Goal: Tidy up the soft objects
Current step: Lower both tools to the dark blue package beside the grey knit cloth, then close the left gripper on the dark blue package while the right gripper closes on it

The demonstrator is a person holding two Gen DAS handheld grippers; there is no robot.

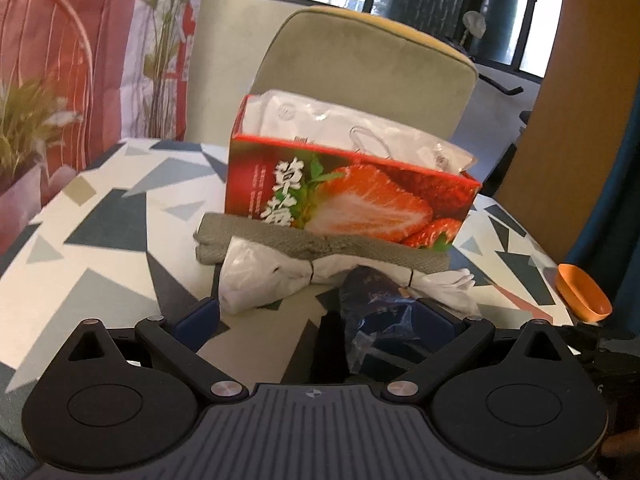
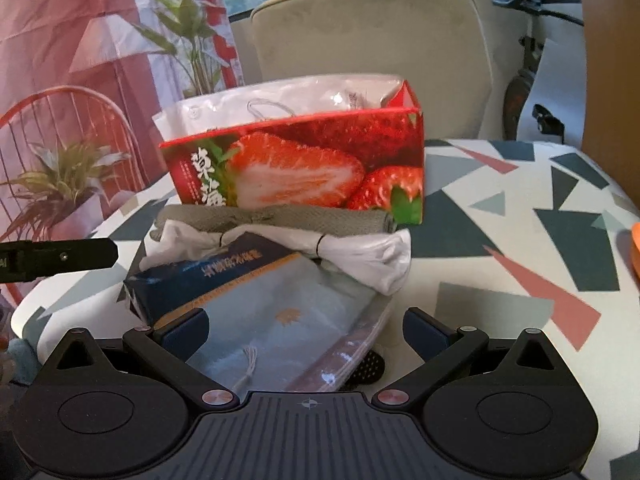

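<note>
Right wrist view: the right gripper (image 2: 306,330) has its jaws spread wide, and a flat blue plastic packet (image 2: 256,312) lies between them on the table, its near end against the left finger (image 2: 188,330) and clear of the right one. Just beyond the packet sits a white bundle (image 2: 360,256) tied with black bands, then a rolled grey cloth (image 2: 280,218) pressed against the foot of a red strawberry box (image 2: 296,164). A white plastic bag (image 2: 280,96) stands in the box. Behind it is a beige chair back (image 2: 372,28).

Left wrist view: the left gripper (image 1: 320,316) is also spread, with the crumpled dark end of the blue packet (image 1: 376,304) just inside its right finger. The patterned tablecloth (image 1: 100,240) runs underneath, and an orange scoop (image 1: 582,292) lies far right.
</note>
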